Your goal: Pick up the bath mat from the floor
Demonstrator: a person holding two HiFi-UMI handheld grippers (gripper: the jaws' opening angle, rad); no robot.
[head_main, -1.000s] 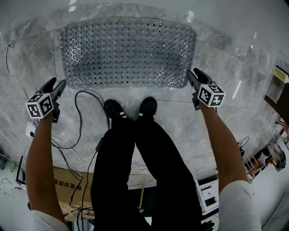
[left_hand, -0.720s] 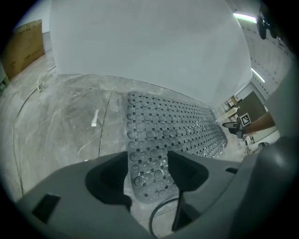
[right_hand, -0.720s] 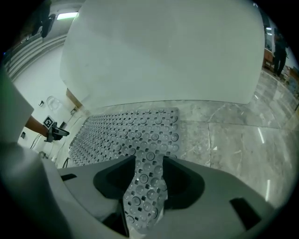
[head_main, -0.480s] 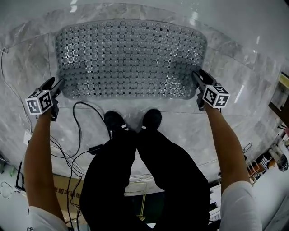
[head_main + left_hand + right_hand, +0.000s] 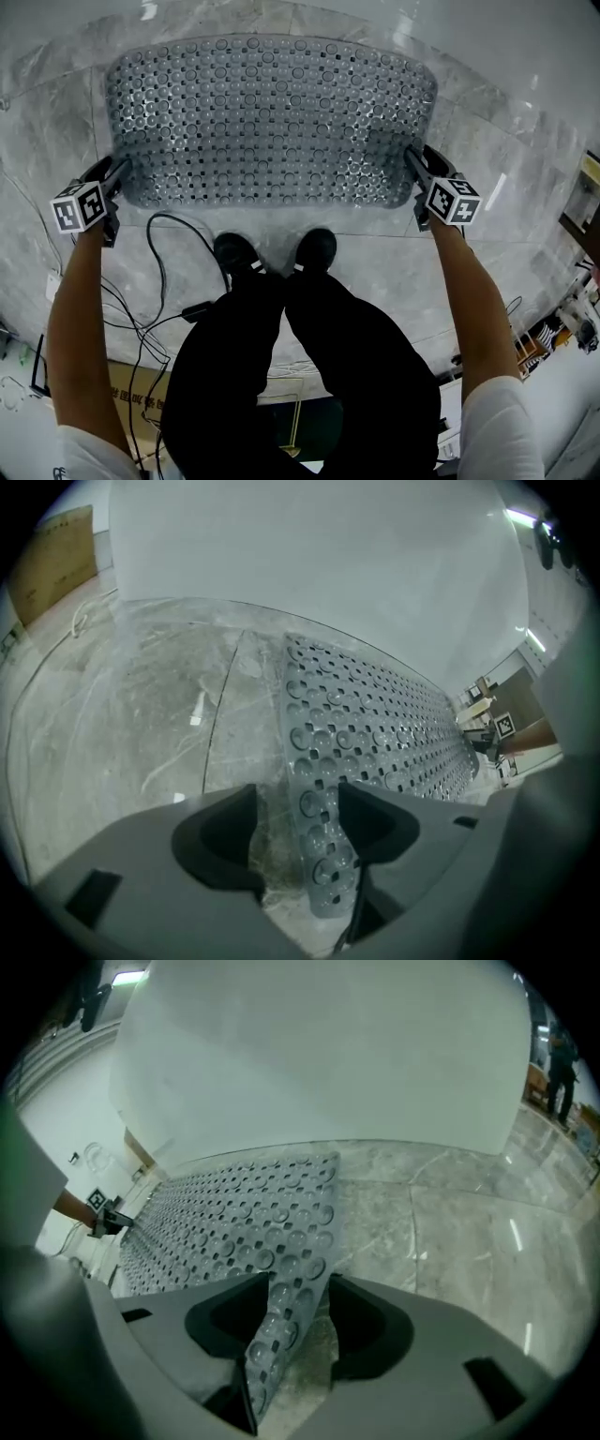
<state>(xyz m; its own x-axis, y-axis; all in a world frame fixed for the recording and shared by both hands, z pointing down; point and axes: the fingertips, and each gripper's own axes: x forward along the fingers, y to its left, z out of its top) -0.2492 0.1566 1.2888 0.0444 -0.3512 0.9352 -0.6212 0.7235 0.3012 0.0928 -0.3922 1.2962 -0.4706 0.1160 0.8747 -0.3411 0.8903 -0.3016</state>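
Note:
The grey translucent bath mat [image 5: 272, 122], studded with round bumps and small holes, lies flat on the marble floor [image 5: 56, 112]. My left gripper [image 5: 114, 172] is at its near left corner and my right gripper [image 5: 419, 161] at its near right corner. In the left gripper view the mat's corner [image 5: 323, 855] sits between the jaws of the left gripper [image 5: 298, 808], which are opening, with a gap on the left side. In the right gripper view the mat's edge [image 5: 281, 1307] runs slantwise between the opening jaws of the right gripper [image 5: 300, 1312].
A black cable [image 5: 159, 253] loops on the floor near my left arm, just behind the mat's near edge. The person's black shoes [image 5: 234, 251] stand close to that edge. A white wall [image 5: 309, 564] rises beyond the mat. Clutter lies at the right edge [image 5: 577, 309].
Both grippers have moved forward from short of the mat to its near corners. The mat's edge now lies between each pair of jaws.

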